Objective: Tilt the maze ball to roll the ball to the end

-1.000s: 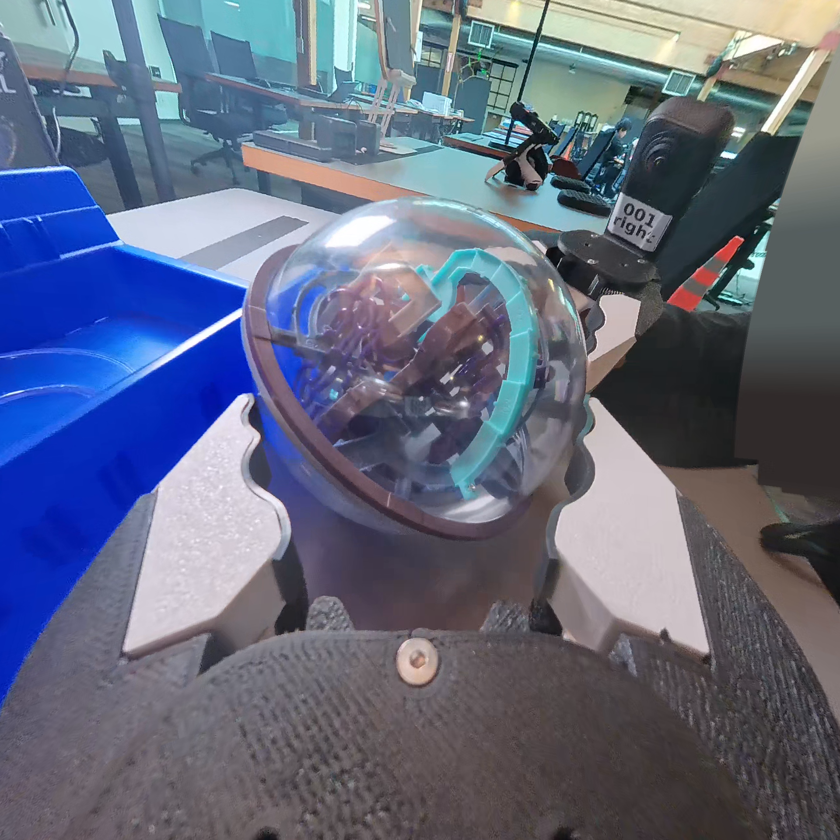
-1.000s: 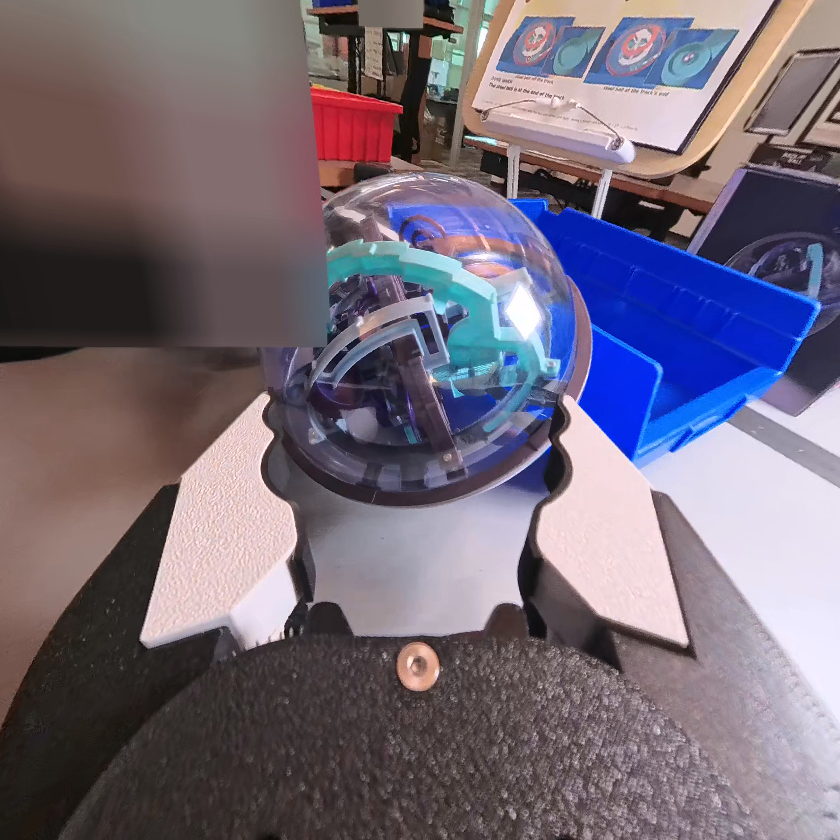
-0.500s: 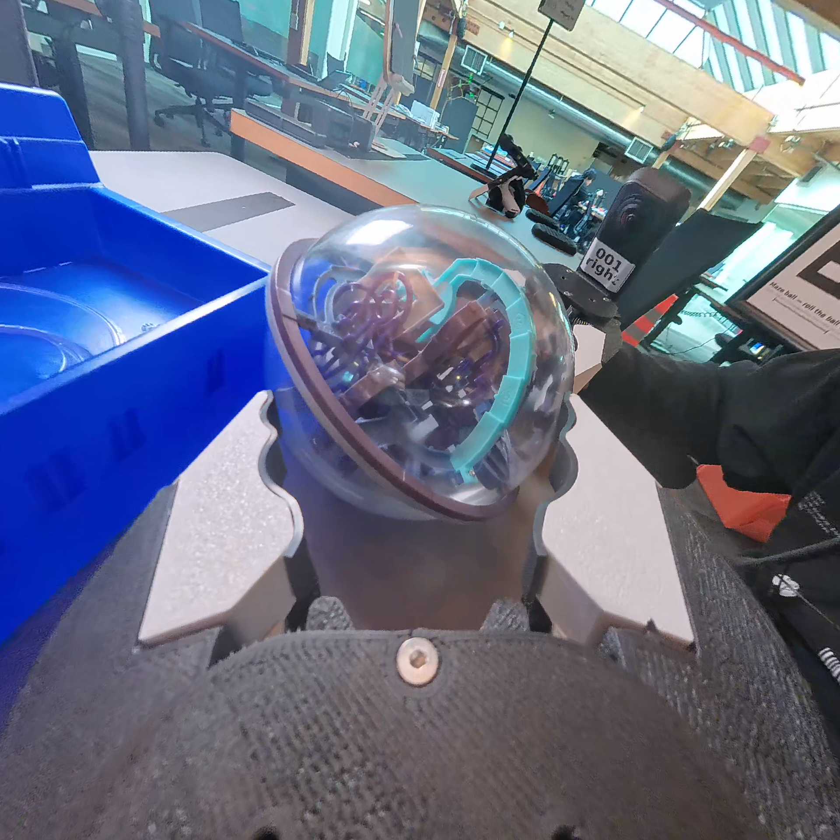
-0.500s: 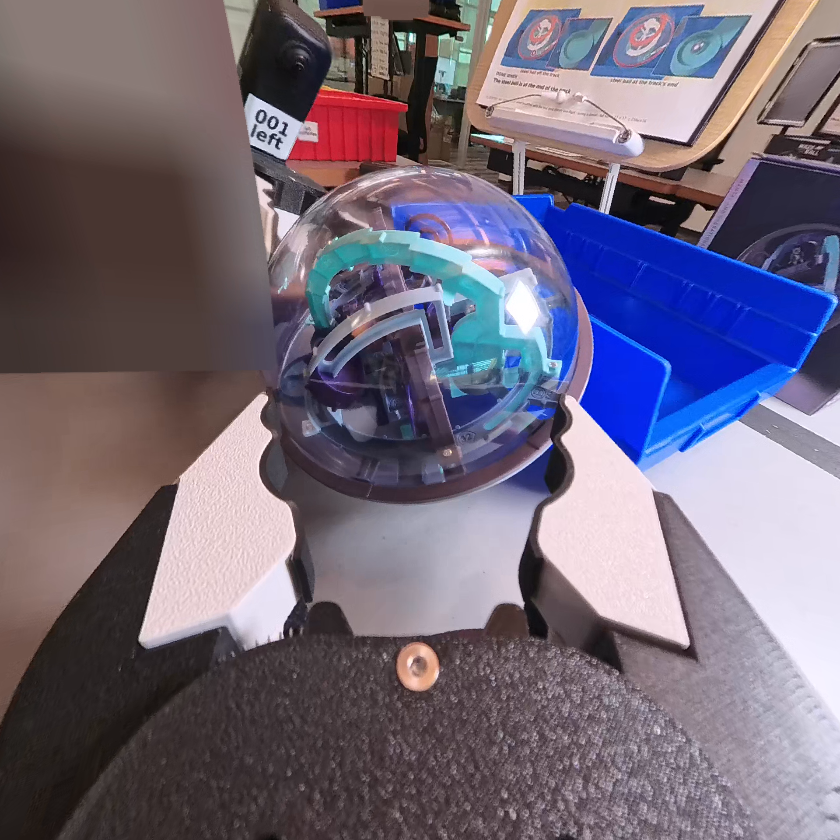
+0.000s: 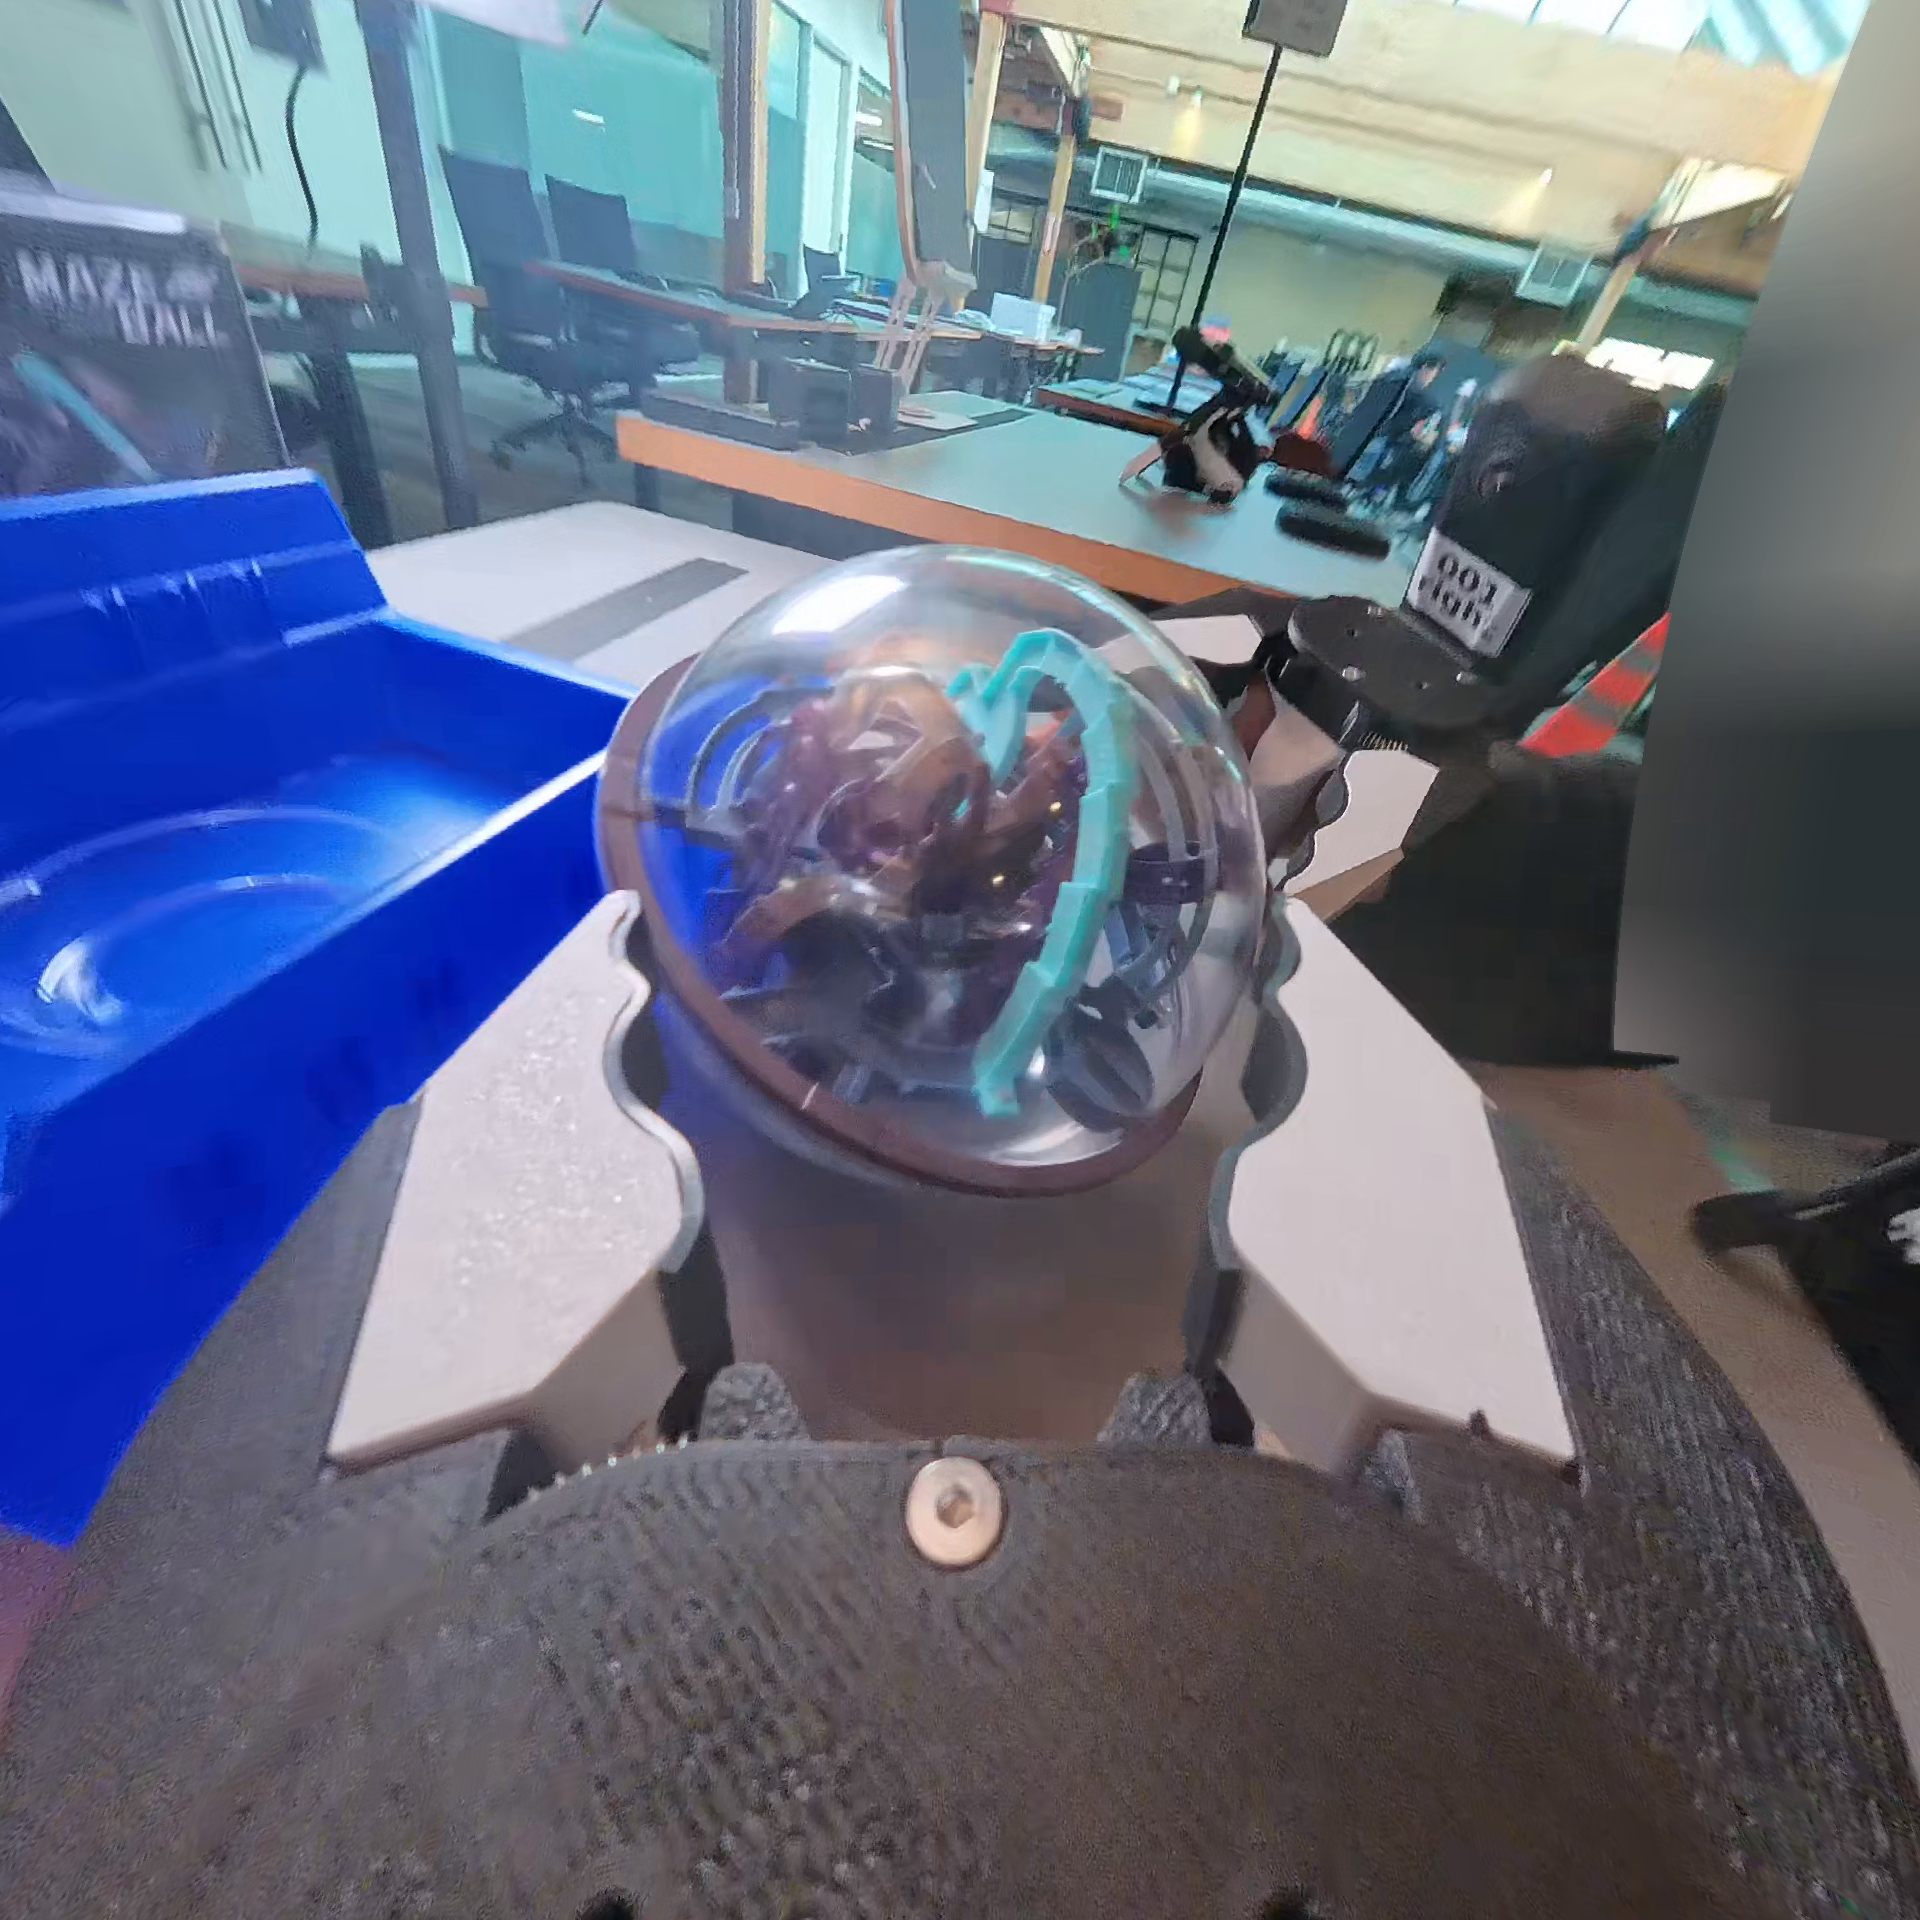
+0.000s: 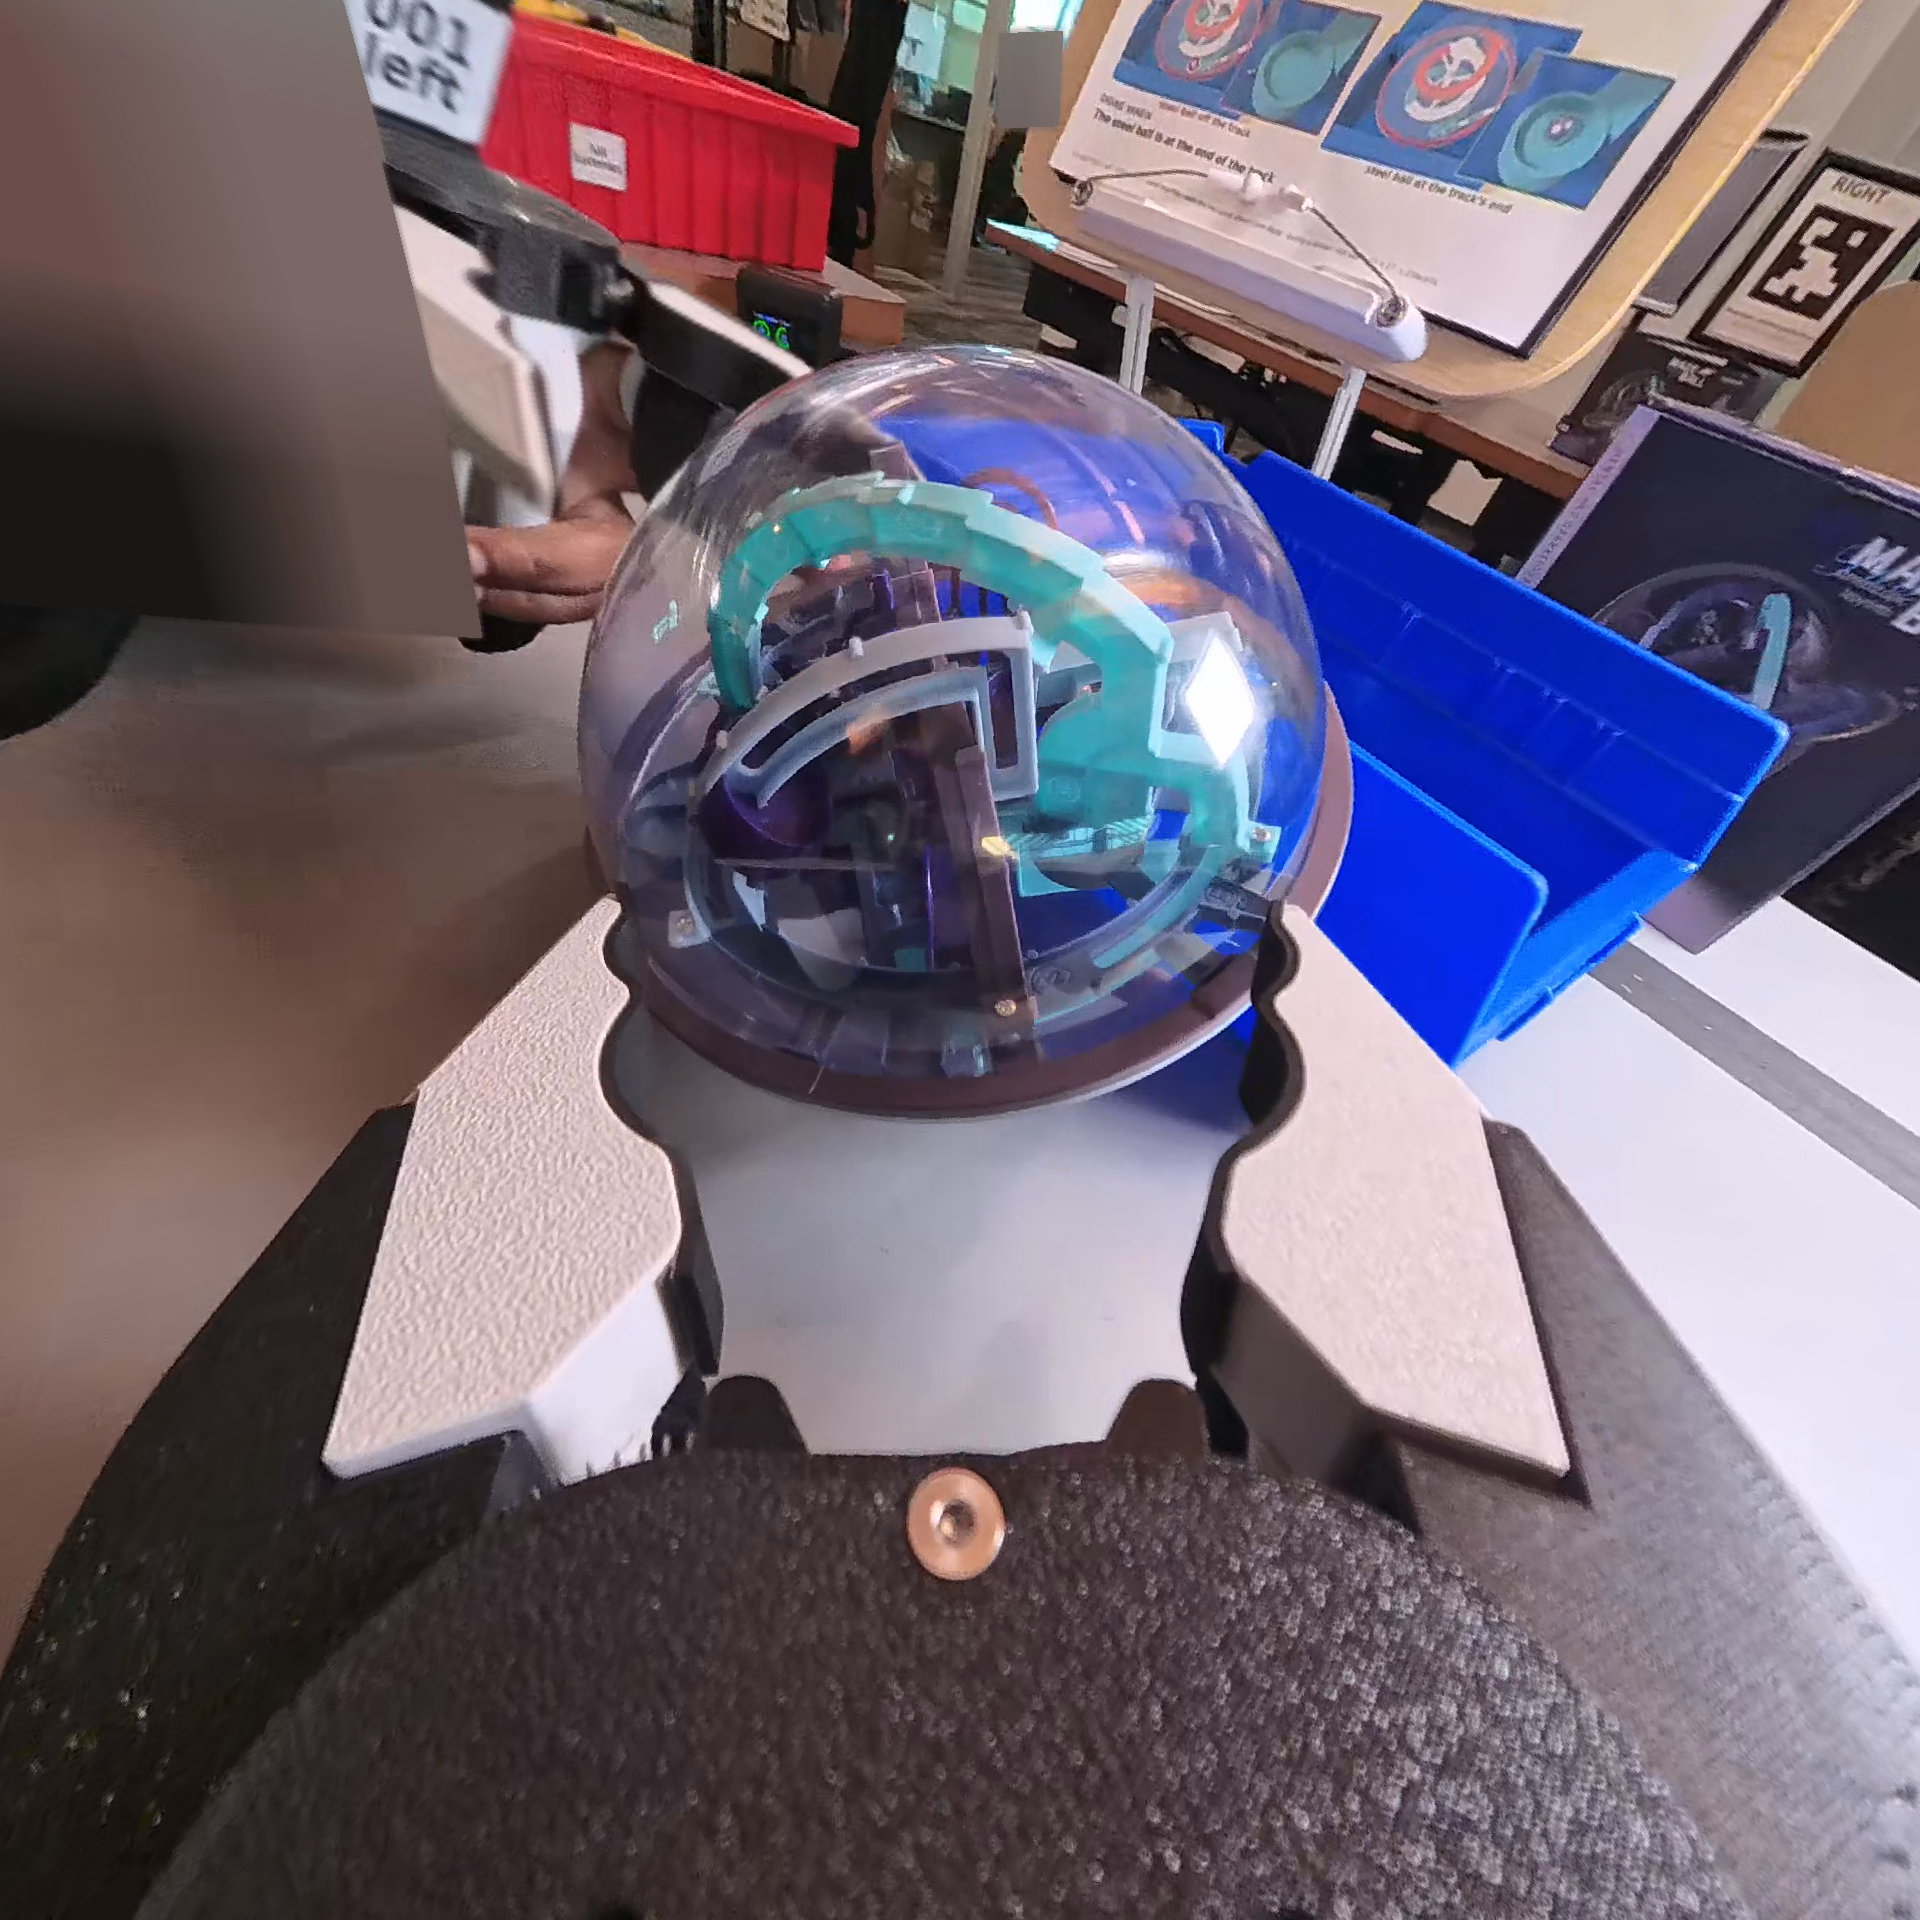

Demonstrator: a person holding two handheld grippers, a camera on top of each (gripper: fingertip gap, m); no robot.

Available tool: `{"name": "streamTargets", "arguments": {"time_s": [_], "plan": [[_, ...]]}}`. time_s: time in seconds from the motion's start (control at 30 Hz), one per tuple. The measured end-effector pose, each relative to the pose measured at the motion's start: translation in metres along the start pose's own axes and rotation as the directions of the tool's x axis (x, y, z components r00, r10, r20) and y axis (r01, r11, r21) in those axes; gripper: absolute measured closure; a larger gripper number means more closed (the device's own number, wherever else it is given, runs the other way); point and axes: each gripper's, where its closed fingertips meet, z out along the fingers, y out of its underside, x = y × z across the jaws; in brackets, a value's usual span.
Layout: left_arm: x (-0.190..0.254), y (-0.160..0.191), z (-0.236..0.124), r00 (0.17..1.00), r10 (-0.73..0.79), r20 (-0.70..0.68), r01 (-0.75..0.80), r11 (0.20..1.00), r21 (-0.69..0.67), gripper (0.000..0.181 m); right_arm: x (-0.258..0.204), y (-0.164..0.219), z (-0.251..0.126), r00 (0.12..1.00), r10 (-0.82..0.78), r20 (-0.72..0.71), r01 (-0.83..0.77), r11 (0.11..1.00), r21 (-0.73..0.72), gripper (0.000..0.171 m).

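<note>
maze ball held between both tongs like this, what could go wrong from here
1. The maze ball is a smooth clear sphere gripped only at its sides by the left tongs and right tongs; a hard tilt could make it slip.
2. The blue bin sits right beside it, so a wide tilt may knock its wall.
3. The small steel ball cannot be made out among the tracks, so it is hard to judge which way to tilt.

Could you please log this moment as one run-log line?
phase: tilting | maze ball: held off table, dark rim slanted | left gripper: gripping | right gripper: gripping | blue bin: beside | steel ball: not discernible
</note>
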Motion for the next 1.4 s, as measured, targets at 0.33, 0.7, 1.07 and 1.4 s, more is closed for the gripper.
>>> {"name": "streamTargets", "arguments": {"time_s": [0.33,0.7,1.07,1.4], "plan": [[0.000,0.014,0.017,0.988,0.149,0.030,-0.148,0.988,-0.052,0.048,-0.007,-0.013,-0.007,0.998,0.045,0.037,-0.047,0.997,0.058,0.069],[-0.001,0.016,0.007,0.992,0.097,-0.086,-0.099,0.995,-0.011,0.055,-0.013,-0.019,-0.016,0.998,-0.016,0.053,0.011,0.995,0.101,0.068],[0.003,0.017,0.004,0.985,0.155,-0.082,-0.156,0.988,-0.014,0.061,-0.006,-0.011,-0.013,0.999,0.013,0.045,-0.017,0.997,0.081,0.068],[0.018,0.014,-0.001,0.961,0.271,-0.054,-0.272,0.962,-0.008,0.073,-0.007,-0.005,-0.020,0.995,-0.015,0.100,0.005,0.995,0.103,0.066]]}}
